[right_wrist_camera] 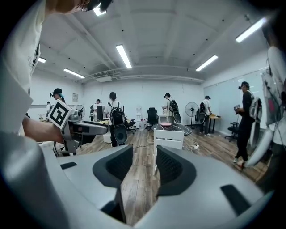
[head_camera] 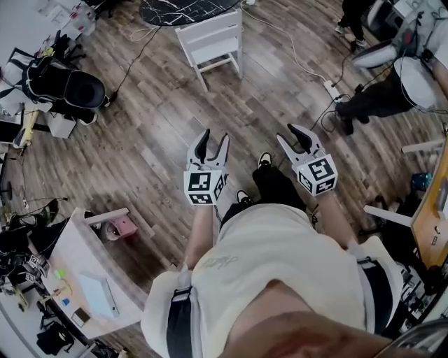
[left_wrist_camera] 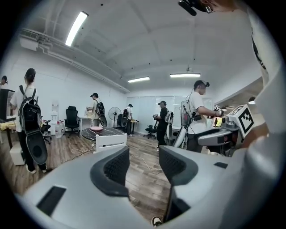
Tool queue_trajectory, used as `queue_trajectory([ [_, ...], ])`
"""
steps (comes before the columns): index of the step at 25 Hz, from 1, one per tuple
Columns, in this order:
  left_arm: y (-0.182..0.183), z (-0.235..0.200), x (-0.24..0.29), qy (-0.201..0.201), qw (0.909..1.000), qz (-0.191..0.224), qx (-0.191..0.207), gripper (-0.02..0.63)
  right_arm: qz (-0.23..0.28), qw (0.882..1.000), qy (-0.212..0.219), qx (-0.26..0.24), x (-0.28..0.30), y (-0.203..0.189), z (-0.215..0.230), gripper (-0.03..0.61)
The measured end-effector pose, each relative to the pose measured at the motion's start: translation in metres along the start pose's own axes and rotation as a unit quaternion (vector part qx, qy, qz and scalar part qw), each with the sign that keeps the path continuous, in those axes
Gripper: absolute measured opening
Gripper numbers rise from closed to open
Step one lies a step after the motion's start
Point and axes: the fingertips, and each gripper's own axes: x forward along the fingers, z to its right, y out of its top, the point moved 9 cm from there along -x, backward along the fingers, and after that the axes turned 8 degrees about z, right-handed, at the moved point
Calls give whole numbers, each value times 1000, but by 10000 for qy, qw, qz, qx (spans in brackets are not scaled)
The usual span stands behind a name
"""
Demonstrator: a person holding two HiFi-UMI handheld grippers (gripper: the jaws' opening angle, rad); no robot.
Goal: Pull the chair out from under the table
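The left tool point(head_camera: 213, 137) was held out low in front of the person, its jaws spread wide, and nothing was gripped: only floorboards were seen through the gap in the left gripper view. The right tool point(head_camera: 295, 137) was held just beside it, on its right, at about the same reach; its jaws were likewise spread wide and empty. One shoe point(head_camera: 264, 160) was seen below and between the two tools, set on the wooden floor point(head_camera: 161, 140). Ahead of both tools an open stretch of that floor was left bare. To the right of the right tool a power strip point(head_camera: 330, 89) lay on the boards, and a white cable point(head_camera: 294, 49) was trailed from it across the floor further ahead. Well apart from the tools, straight ahead of the left one and slightly left of the right one's line, the white chair point(head_camera: 210, 42) was found standing upright, its slatted back turned toward the tools. It was set just beside the rim of the dark round bench point(head_camera: 182, 10), which lay directly behind it; whether the seat reached under the top could not be told. A pink dish point(right_wrist_camera: 166, 125) was carried on that bench. Off to the left of the left tool a person with a black backpack point(left_wrist_camera: 30, 129) was seen standing, and further people and a floor fan point(right_wrist_camera: 192, 108) were ranged along the far wall.
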Motion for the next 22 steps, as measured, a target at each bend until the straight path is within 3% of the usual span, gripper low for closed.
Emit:
queue_trajectory([
  [4,-4,-6,28,49,9998,-206,25,224,-47,9999,130,45,30,-3,29,170],
  [9,1,-25,82,39,9992,-358,149,224,285,9994,202,-56,93,7,73,170],
  [15,21,-24,168,-263,9996,33,49,224,394,9988,303,-44,140,10,135,170],
  [19,28,-24,210,-270,9992,43,277,224,346,9979,536,-114,166,11,168,170],
  [22,20,-27,228,-133,9997,-79,214,224,326,9970,701,-27,183,10,186,170],
])
